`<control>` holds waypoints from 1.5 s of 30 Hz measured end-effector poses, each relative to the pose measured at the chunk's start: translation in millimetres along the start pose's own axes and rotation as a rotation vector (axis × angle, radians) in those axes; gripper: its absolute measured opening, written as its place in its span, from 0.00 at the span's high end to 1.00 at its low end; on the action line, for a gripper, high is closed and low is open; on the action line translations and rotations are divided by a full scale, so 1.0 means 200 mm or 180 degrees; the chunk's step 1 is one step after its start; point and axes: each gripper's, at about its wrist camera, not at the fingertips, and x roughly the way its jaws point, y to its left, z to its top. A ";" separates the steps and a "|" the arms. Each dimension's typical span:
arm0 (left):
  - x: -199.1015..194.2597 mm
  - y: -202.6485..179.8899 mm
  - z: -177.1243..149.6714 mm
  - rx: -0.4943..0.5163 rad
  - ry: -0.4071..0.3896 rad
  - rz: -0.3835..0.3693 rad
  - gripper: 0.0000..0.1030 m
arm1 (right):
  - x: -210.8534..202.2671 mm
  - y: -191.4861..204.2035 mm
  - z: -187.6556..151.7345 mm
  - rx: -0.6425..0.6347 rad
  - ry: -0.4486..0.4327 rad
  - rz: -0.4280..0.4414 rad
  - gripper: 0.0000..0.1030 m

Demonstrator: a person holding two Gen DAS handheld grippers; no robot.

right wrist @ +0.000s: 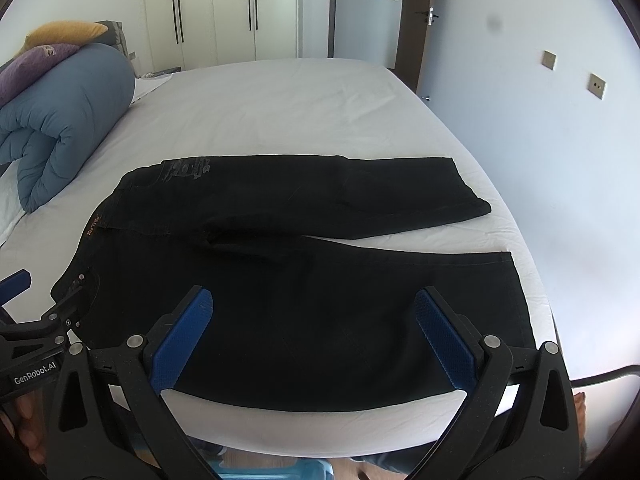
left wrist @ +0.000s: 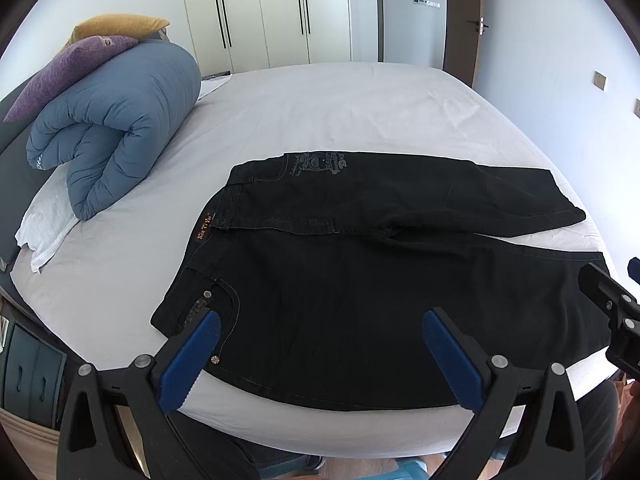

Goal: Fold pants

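pants (left wrist: pixel 360 280): black, flat on bed (left wrist: pixel 320 112), waist left, legs splayed right, laid out for folding. left gripper (left wrist: pixel 322 332): fingers apart, empty, above near hip. right gripper (right wrist: pixel 314 312): fingers apart, empty, above near leg.

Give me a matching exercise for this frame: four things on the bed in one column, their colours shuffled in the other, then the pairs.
Things:
1. pants
2. rolled duvet
3. top cushion
4. sheet

Colours:
A. white
B. mustard yellow
C. black
D. blue

Pairs: 1-C, 2-D, 3-B, 4-A
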 end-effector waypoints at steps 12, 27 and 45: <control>0.00 0.01 0.00 -0.0013 0.0018 0.0001 0.00 | 0.02 0.01 0.00 -0.0022 0.0019 0.0013 0.00; 0.04 0.03 -0.01 -0.0052 0.0070 -0.0018 0.00 | 0.04 0.05 -0.01 -0.0071 0.0053 0.0036 0.00; 0.42 0.14 0.19 0.0048 0.0378 -0.0362 0.00 | 0.40 0.18 0.22 -0.0350 0.0259 0.0517 0.00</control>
